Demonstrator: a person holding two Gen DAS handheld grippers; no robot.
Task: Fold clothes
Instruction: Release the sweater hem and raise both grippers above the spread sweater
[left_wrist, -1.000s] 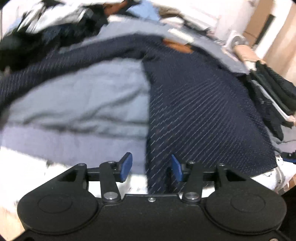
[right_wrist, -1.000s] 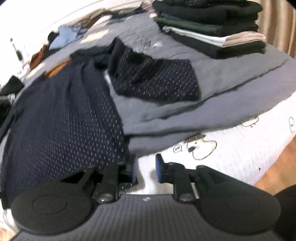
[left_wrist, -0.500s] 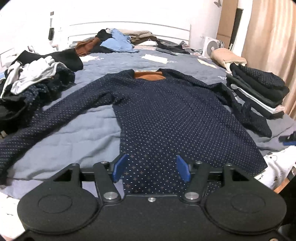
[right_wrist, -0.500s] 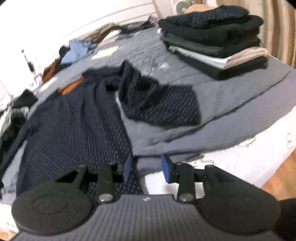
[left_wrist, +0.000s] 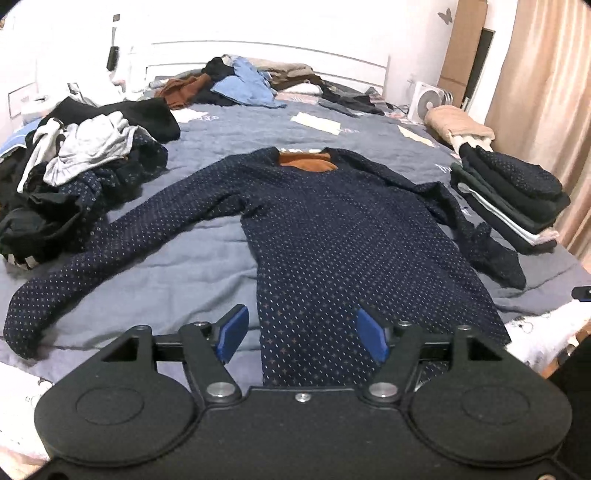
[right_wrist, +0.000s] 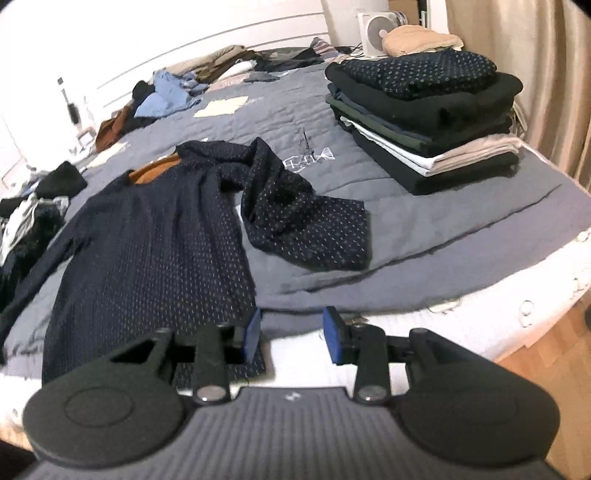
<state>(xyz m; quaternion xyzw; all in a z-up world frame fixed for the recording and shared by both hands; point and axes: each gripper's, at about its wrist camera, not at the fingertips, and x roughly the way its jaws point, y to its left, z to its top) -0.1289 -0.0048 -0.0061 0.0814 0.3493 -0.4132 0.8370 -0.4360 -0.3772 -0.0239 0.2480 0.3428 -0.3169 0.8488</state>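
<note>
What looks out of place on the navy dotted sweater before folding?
One sleeve of the navy sweater is bunched and twisted beside the body, toward the folded stack. The other sleeve lies stretched out flat. Both tools hang open above the hem.

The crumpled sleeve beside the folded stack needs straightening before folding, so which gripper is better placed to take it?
Right, probably. The crumpled sleeve lies just ahead of the open right gripper; the left gripper faces the hem.

Sweater: we find it spread flat on the bed, hem near.
Left gripper: we note it spread wide, empty, above the hem.
Folded stack: far right.
</note>
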